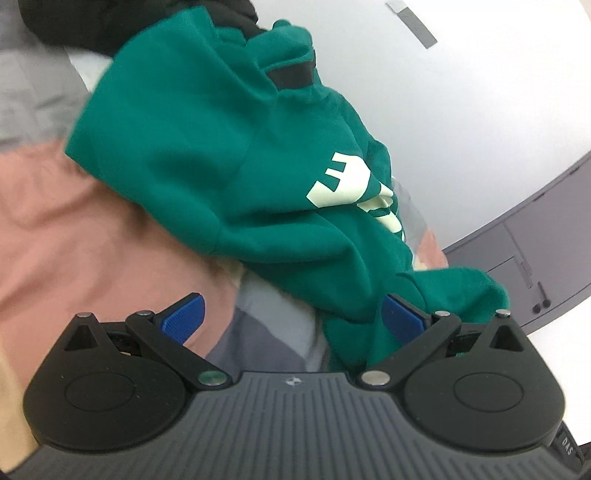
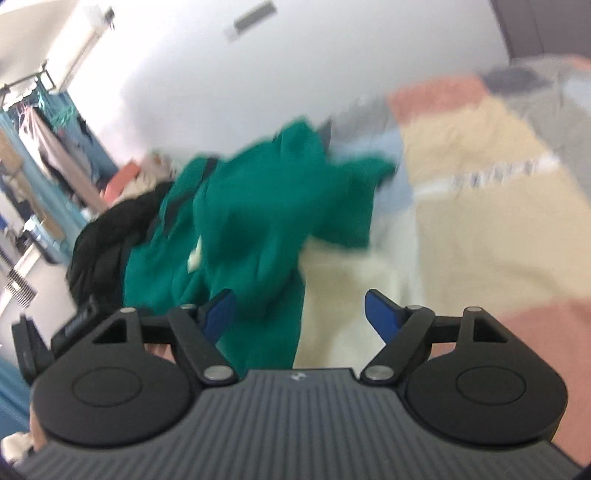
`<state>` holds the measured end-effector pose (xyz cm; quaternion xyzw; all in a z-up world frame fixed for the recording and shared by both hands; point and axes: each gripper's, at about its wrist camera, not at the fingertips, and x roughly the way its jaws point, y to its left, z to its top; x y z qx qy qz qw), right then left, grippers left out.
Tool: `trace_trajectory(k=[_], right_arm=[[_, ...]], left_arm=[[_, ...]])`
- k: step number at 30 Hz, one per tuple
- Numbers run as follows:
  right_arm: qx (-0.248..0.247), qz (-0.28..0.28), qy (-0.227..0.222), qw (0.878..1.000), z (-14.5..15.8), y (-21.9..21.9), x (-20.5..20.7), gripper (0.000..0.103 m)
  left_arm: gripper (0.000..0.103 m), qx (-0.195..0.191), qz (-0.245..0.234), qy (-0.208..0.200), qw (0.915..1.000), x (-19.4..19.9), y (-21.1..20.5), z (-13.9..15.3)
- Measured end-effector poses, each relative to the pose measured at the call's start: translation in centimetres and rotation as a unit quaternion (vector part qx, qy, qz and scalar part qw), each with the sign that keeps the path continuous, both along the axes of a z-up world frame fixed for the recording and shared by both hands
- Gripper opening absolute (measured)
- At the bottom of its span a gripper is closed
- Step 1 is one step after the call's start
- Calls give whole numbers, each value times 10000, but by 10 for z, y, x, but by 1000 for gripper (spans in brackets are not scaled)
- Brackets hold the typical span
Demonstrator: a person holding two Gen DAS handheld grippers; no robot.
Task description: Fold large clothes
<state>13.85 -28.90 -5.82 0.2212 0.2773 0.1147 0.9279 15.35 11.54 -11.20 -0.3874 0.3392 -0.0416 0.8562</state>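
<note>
A green sweatshirt with pale lettering lies crumpled on a patchwork bedspread. My left gripper is open just in front of it; a fold of green cloth lies against its right blue pad, not clamped. In the blurred right wrist view the sweatshirt lies bunched ahead and left. My right gripper is open over the sweatshirt's near edge, its left pad above green cloth, holding nothing.
A black garment lies next to the sweatshirt on its far side, also seen in the left wrist view. The bedspread has beige, pink and grey patches. Grey cabinets and a clothes rack stand by white walls.
</note>
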Motion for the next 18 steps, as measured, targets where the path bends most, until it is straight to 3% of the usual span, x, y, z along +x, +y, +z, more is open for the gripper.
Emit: trace_trajectory(k=[7,12,13,14,16,18], right_arm=[[419,525,-80,9977,-2,13,59,81],[148,832,7,9964,-22,38,72,78],[55,904,33,9959,-27,42,73,72],[-58,959,68,9953,-31,46,73,56],[-249,1070,111,9939,-36,51,69,37],[-271,1150,30,9930,-36,53,62,21]], left_arm=[[98,-307,32,-35,9995,33,2,-20],[77,-661,190,80,9976,50,15,-37],[74,-717,221,125,9971,53,17,-40],[67,-753,251,164,9967,56,20,-42],[51,-792,300,160,9963,59,24,-44],[24,-623,333,156,9974,61,26,-43]])
